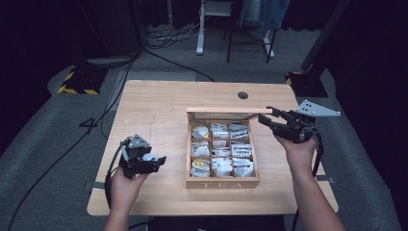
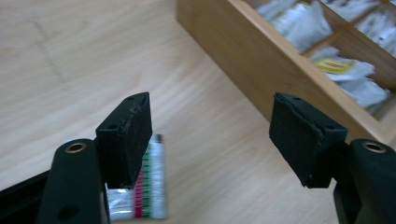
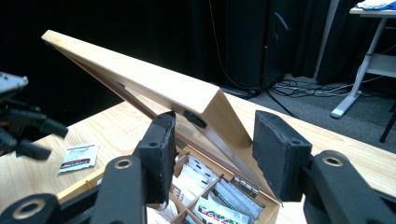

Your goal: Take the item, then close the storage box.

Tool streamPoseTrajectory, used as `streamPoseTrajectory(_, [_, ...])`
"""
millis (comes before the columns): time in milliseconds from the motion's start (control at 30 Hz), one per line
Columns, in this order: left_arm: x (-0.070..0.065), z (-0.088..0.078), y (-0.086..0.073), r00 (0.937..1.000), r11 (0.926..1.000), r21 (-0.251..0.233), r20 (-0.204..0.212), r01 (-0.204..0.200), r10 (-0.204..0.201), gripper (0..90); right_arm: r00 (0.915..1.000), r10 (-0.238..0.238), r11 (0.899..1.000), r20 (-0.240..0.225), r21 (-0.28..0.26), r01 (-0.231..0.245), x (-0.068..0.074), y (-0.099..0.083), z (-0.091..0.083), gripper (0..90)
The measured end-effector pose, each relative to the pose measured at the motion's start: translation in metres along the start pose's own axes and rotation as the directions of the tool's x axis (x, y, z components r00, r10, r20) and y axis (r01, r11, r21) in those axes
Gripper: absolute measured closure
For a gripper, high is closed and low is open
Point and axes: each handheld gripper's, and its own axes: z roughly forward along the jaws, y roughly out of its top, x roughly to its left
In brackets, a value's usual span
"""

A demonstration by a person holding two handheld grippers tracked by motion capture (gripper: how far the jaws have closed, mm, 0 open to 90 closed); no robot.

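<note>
Left gripper (image 1: pixel 161 161): its jaws stand wide apart and hold nothing; it hovers over the table left of the box.
Packet (image 2: pixel 147 186): a tea packet lies flat on the table (image 1: pixel 159 103), just under and behind the left jaw in the left gripper view. In the right gripper view it is seen (image 3: pixel 79 157) on the table beside the box, free of the jaws.
Right gripper (image 1: pixel 265 117): the jaws are half open at the right end of the lid. I cannot tell if the pads press on the lid's edge.
Lid (image 3: pixel 140 77): raised and tilted, hinged at the far side of the box.
Box (image 1: pixel 223 183): wooden, open, marked TEA on the front wall; its compartments are filled with tea bags (image 1: pixel 221 147).
</note>
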Motion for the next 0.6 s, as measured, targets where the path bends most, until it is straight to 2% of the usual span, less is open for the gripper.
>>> streamPoseTrajectory(67, [-0.013,0.007,-0.006,0.9999,1.0000,0.003,0.017,-0.003,0.003,31.2,1.0000,0.000,1.000,-0.001,0.001,0.000,0.001,0.000,0.000,49.8])
streamPoseTrajectory(100, [-0.025,0.015,-0.015,0.9993,0.9995,0.018,0.025,-0.027,0.027,31.3,1.0000,0.001,1.000,0.000,0.002,-0.001,0.001,0.000,-0.001,49.8])
streamPoseTrajectory(133, [-0.025,0.015,-0.015,0.9993,0.9995,0.018,0.025,-0.027,0.027,31.4,1.0000,0.000,1.000,0.002,0.005,0.000,0.002,0.000,-0.001,49.8])
streamPoseTrajectory(167, [-0.030,0.020,-0.019,0.9989,0.9990,0.023,0.026,-0.039,0.038,31.4,1.0000,0.000,1.000,0.002,0.005,0.000,0.002,0.000,-0.001,49.8])
streamPoseTrajectory(200, [-0.038,0.027,-0.026,0.9981,0.9970,0.049,0.020,-0.059,0.058,31.5,1.0000,-0.001,1.000,0.005,0.004,0.001,0.002,-0.001,-0.001,49.8])
streamPoseTrajectory(367, [-0.039,0.042,-0.030,0.9979,0.9930,0.103,0.035,-0.057,0.054,31.8,1.0000,-0.001,1.000,0.010,0.008,0.001,0.003,0.000,-0.001,49.6])
streamPoseTrajectory(400, [-0.039,0.046,-0.032,0.9987,0.9931,0.111,0.039,-0.038,0.034,31.7,0.9999,-0.004,1.000,0.012,0.009,0.004,0.003,0.000,-0.001,49.5])
streamPoseTrajectory(467, [-0.039,0.049,-0.033,0.9983,0.9915,0.123,0.046,-0.041,0.036,31.6,0.9999,-0.004,1.000,0.011,0.010,0.004,0.003,0.000,-0.001,49.5])
streamPoseTrajectory(500, [-0.039,0.054,-0.037,0.9988,0.9888,0.143,0.031,-0.041,0.036,31.6,1.0000,-0.003,1.000,0.007,0.011,0.003,0.003,0.000,-0.001,49.5])
streamPoseTrajectory(600, [-0.039,0.057,-0.040,0.9994,0.9870,0.157,0.014,-0.034,0.032,31.6,1.0000,-0.002,1.000,0.006,0.010,0.002,0.003,0.000,-0.001,49.4])
